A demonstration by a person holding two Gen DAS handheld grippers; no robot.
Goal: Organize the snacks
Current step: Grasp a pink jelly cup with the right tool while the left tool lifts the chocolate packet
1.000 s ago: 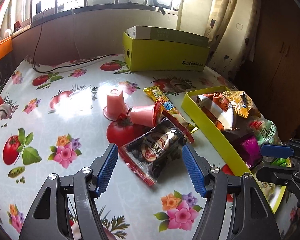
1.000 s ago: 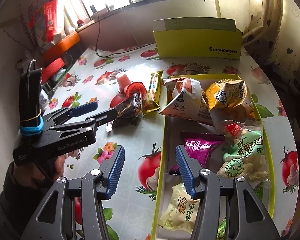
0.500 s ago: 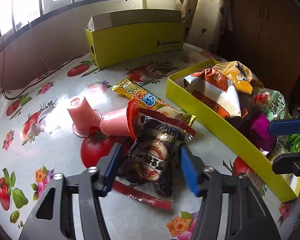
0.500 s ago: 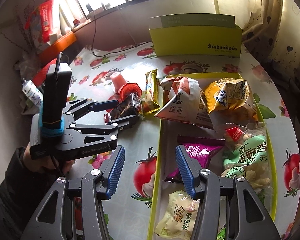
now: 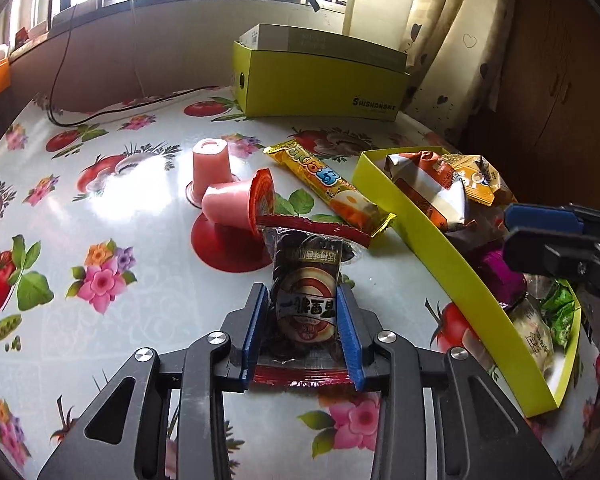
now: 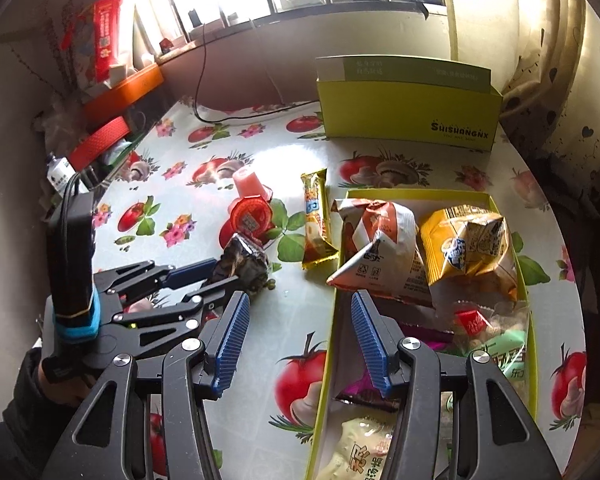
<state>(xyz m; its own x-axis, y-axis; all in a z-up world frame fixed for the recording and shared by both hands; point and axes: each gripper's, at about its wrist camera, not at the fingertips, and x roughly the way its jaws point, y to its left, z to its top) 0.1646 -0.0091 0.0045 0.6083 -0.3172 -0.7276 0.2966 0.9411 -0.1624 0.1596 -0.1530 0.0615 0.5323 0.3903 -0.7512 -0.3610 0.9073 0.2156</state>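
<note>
A dark snack packet (image 5: 306, 276) with red sealed ends lies on the flowered tablecloth. My left gripper (image 5: 301, 290) is closing on it, and its blue pads press both of the packet's sides. The right wrist view shows the same left gripper (image 6: 220, 272) with the crumpled packet (image 6: 244, 260) at its tips. My right gripper (image 6: 300, 296) stands open over the left wall of the yellow tray (image 6: 332, 344), nothing between its fingers. It also shows at the right edge of the left wrist view as the right gripper (image 5: 510, 229). The tray (image 5: 432, 248) holds several bagged snacks.
Two pink jelly cups sit beyond the packet, one upside down (image 5: 210, 164) and one on its side (image 5: 228, 208). A yellow snack bar (image 5: 328, 180) lies beside the tray. A yellow-green box (image 5: 320, 88) stands at the back, and a black cable (image 5: 100, 114) runs along the wall.
The left gripper's jaws went from wide apart around the dark packet to pressing on its sides. The right gripper shifted slightly over the tray's left wall and stayed open.
</note>
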